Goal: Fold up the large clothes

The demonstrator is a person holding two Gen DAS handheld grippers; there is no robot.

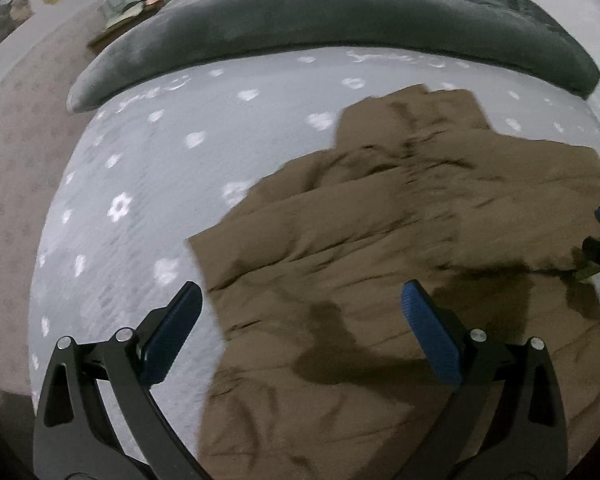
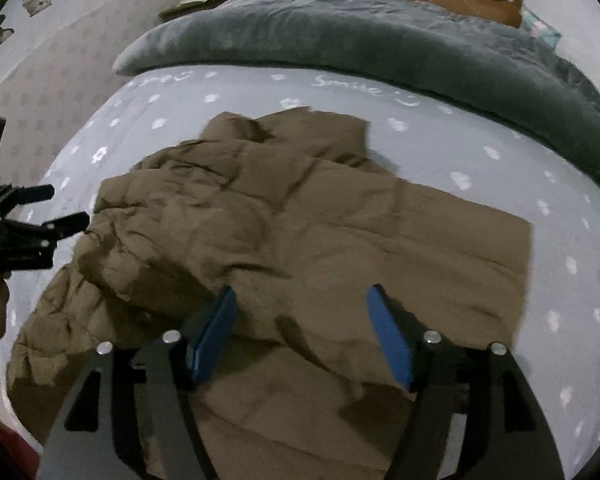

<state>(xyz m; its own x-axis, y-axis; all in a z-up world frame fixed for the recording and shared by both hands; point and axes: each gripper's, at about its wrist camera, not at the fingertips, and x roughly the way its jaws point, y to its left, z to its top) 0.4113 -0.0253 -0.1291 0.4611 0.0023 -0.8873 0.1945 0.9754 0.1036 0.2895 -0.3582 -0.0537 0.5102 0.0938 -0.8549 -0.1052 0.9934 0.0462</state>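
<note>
Grey flower-print bedsheet (image 2: 440, 148) covers the bed, with a dark grey blanket (image 2: 340, 40) bunched at 12 o'clock. Your brown quilted garment (image 2: 320, 232) lies rumpled mid-sheet, creased toward 9 o'clock. Your left gripper (image 1: 300, 304) hangs spread above its 9 o'clock edge, holding nothing. Your right gripper (image 2: 302, 308) hangs spread over its near portion, empty.
</note>
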